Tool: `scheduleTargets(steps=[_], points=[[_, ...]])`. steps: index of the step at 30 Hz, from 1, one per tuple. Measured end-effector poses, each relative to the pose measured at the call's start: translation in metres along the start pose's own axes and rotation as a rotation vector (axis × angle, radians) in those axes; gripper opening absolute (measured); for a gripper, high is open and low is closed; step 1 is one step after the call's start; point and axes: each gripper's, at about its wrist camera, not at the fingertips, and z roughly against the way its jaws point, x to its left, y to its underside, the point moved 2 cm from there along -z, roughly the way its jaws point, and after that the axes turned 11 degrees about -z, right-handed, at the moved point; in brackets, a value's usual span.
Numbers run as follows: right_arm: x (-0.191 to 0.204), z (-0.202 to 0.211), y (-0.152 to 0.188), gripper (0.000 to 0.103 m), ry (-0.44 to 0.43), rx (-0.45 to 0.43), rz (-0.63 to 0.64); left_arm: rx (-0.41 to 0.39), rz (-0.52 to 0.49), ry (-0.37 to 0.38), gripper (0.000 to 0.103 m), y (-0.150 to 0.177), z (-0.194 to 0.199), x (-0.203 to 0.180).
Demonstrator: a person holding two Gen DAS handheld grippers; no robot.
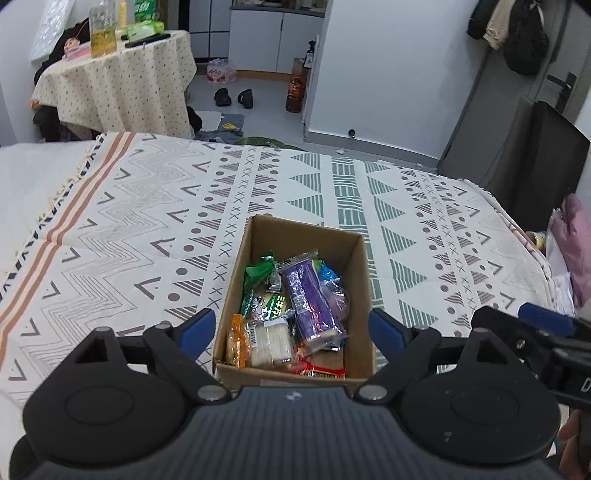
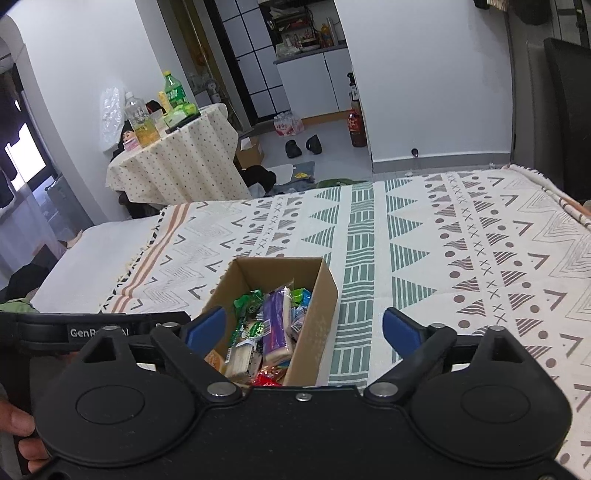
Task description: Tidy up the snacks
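Observation:
An open cardboard box [image 1: 354, 266] sits on a patterned bedspread [image 1: 147, 229] and holds several wrapped snacks. A purple pack [image 1: 312, 302] lies on top, with a green pack [image 1: 260, 271], a white wafer pack [image 1: 271, 343], an orange pack [image 1: 236, 343] and a red pack [image 1: 321, 371] around it. My left gripper [image 1: 291, 330] hangs open above the box's near end, its blue fingertips either side of it, holding nothing. My right gripper [image 2: 304, 328] is open too, over the box [image 2: 321, 302] and a little to its right, with nothing in it. The purple pack [image 2: 275, 326] shows there as well.
The bedspread [image 2: 461, 258] stretches wide on all sides of the box. Beyond the bed stands a round table [image 1: 122, 81] with bottles [image 1: 101, 33] and packets. Slippers [image 1: 234, 98] lie on the floor. A dark chair [image 1: 546, 158] stands at the right bed edge.

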Motion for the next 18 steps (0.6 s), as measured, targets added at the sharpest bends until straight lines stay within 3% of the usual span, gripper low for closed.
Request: scheduleTargets(steps=[4,10,18], points=[[0.003,0.015,0.0,0.103,0.011,-0.014,0.006,-0.018,-0.016,0.015,0.092,0.002,0.017,-0.004],[0.003,0.033,0.002,0.103,0.033,-0.015,-0.017,-0.033,-0.056,0.03,0.102,0.007,0.04,-0.01],[0.009,0.058,0.011,0.103,0.049,-0.022,-0.021,-0.04,-0.094,0.053,0.103,0.022,0.066,-0.016]])
